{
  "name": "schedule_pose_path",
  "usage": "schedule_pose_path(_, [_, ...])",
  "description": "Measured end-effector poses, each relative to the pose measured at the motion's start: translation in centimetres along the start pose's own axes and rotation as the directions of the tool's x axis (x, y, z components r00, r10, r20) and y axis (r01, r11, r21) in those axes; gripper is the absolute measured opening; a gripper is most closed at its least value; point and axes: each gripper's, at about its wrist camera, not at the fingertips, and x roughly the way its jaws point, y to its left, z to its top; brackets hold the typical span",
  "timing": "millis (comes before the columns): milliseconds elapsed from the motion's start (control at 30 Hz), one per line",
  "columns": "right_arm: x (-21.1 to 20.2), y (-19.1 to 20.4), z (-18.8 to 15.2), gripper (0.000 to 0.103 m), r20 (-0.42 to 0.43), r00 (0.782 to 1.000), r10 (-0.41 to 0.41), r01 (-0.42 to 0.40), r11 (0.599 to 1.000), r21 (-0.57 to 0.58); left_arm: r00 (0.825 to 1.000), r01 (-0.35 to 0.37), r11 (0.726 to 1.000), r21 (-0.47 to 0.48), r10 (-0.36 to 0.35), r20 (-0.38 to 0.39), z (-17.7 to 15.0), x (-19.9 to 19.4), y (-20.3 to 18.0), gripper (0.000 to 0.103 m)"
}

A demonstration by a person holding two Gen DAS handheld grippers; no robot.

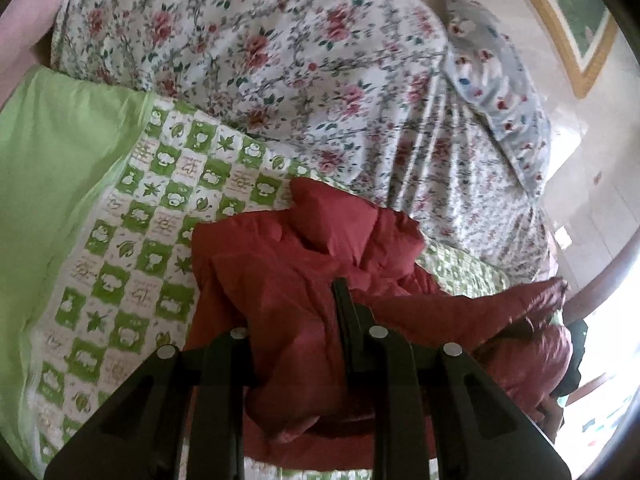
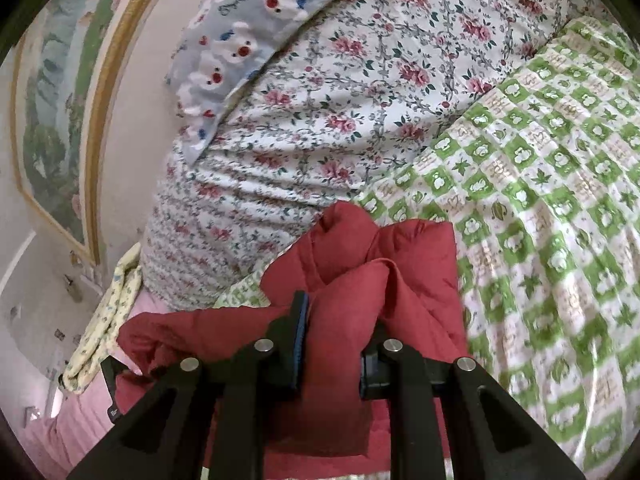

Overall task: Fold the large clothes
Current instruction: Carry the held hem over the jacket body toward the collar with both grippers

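Note:
A red padded jacket (image 1: 304, 264) lies bunched on a green-and-white checked quilt (image 1: 132, 216) on a bed. My left gripper (image 1: 316, 320) is shut on a fold of the red jacket; only its right finger (image 1: 344, 312) shows, the left one is buried in fabric. In the right wrist view the red jacket (image 2: 360, 264) is bunched up between the fingers of my right gripper (image 2: 340, 328), which is shut on a thick fold of it. The blue pad of its left finger (image 2: 301, 336) presses against the fabric. The other gripper shows dark at the left (image 2: 114, 392).
A floral duvet (image 1: 300, 60) is heaped behind the jacket, with a grey-blue patterned pillow (image 1: 496, 92) by the wall. A plain green sheet (image 1: 52, 168) lies at the left. A framed picture (image 2: 60, 112) hangs on the wall. A yellow floral cloth (image 2: 108, 320) hangs at the bed's edge.

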Motion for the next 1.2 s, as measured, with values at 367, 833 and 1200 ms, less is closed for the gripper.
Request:
schedule_pose_path(367, [6.4, -3.8, 2.9, 0.019, 0.009, 0.996, -0.091, 0.089, 0.99, 0.113, 0.998, -0.05, 0.998, -0.049, 0.048, -0.05, 4.4, 7.1, 1.9, 0.021])
schedule_pose_path(833, [11.2, -5.8, 4.6, 0.021, 0.042, 0.99, -0.137, 0.129, 0.979, 0.161, 0.996, -0.06, 0.994, -0.089, 0.053, -0.077, 6.8, 12.5, 3.6, 0.024])
schedule_pose_path(1200, [14.9, -8.5, 4.4, 0.02, 0.049, 0.987, -0.153, 0.14, 0.968, 0.207, 0.994, -0.061, 0.996, -0.06, 0.056, -0.091, 7.4, 13.2, 4.1, 0.028])
